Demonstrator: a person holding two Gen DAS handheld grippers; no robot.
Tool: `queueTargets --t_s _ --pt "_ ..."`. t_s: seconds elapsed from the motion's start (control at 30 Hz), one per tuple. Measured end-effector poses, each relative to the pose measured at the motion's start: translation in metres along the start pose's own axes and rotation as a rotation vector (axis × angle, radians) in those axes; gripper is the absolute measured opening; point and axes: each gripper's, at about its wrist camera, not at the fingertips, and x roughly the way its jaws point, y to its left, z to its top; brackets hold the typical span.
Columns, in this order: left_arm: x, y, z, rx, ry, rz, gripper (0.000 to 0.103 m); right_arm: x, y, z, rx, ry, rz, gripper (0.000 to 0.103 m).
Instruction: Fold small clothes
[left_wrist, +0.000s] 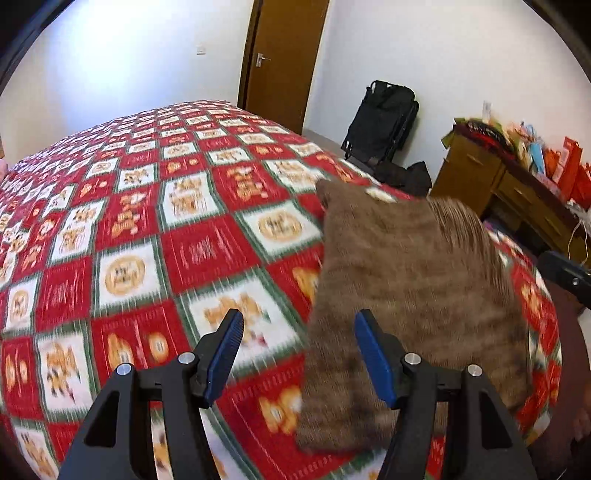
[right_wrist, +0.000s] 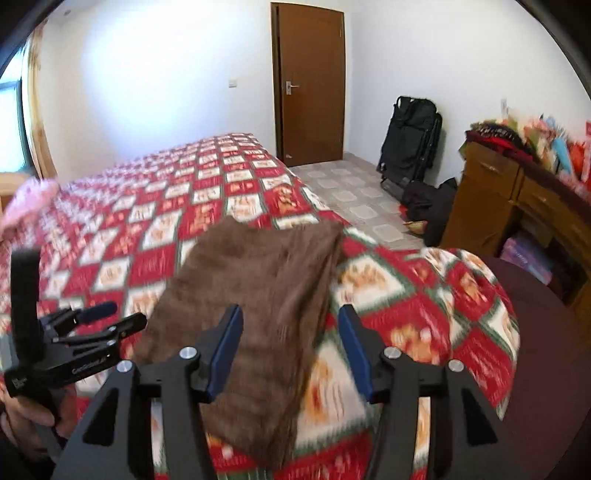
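- Red-and-white patchwork bedspread (left_wrist: 155, 229) over the bed, taken as the landmark for all else.
- Far left of the bedspread, right wrist view: pink cloth (right_wrist: 27, 201) at the blurred edge, kind not clear.
- Left of the brown garment, above the bedspread: left tongs (left_wrist: 299, 325), blue pads (left_wrist: 225, 354) spread apart, nothing between them, touching no cloth.
- Same tongs seen from the right wrist view (right_wrist: 122, 315), gripped by a hand (right_wrist: 26, 424) at the lower left.
- Flat on the bedspread near its right edge: brown knitted garment (left_wrist: 406, 295), folded to a rough rectangle, one ribbed end toward the far side.
- Above the near end of that garment: right tongs (right_wrist: 291, 321), parted, pads clear of the knit, holding nothing.
- Beyond the bedspread: brown door (right_wrist: 310, 81), shut.
- Right of the bedspread, on the floor by the wall: black folded item (right_wrist: 410, 140).
- Farthest right: wooden cabinet (right_wrist: 491, 199) with colourful clutter on top.
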Motion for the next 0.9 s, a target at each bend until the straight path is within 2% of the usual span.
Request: queueTargets --t_s 0.07,0.13,0.2,0.3,0.47,0.57,0.63,0.7,0.73,0.77,0.8,0.87,0.9 --pt "0.012 0.001 0.012 0.015 0.0 0.023 0.064 0.017 -0.009 0.013 0.029 0.026 0.043 0.061" --pt "0.022 -0.001 0.017 0.026 -0.001 0.029 0.064 0.043 -0.02 0.025 0.061 0.058 0.038 0.061" --pt "0.034 -0.005 0.025 0.026 0.001 0.002 0.064 0.068 -0.033 0.032 0.134 0.103 0.066 0.061" --pt "0.055 -0.005 0.041 0.0 0.021 -0.037 0.064 0.093 -0.054 0.043 0.221 0.124 0.095 0.063" --pt "0.083 0.005 0.067 -0.124 0.066 -0.167 0.064 0.131 -0.063 0.049 0.222 0.227 0.093 0.063" --pt "0.099 0.0 0.08 -0.138 0.081 -0.192 0.064 0.14 -0.069 0.047 0.24 0.265 0.127 0.063" --pt "0.117 -0.006 0.085 -0.146 0.144 -0.248 0.064 0.144 -0.072 0.048 0.251 0.278 0.154 0.063" --pt "0.135 -0.01 0.084 -0.151 0.2 -0.274 0.064 0.151 -0.072 0.051 0.243 0.299 0.176 0.063" --pt "0.142 -0.01 0.083 -0.164 0.217 -0.275 0.064 0.155 -0.071 0.053 0.236 0.307 0.177 0.06" --pt "0.149 -0.006 0.079 -0.205 0.225 -0.285 0.064 0.159 -0.069 0.055 0.226 0.313 0.175 0.043" --pt "0.151 -0.002 0.078 -0.235 0.218 -0.3 0.064 0.164 -0.066 0.057 0.213 0.323 0.193 0.035" --pt "0.147 0.008 0.078 -0.29 0.164 -0.317 0.052 0.17 -0.061 0.061 0.187 0.317 0.192 0.03" --pt "0.142 0.011 0.08 -0.303 0.123 -0.32 0.041 0.168 -0.058 0.064 0.15 0.298 0.186 0.029"
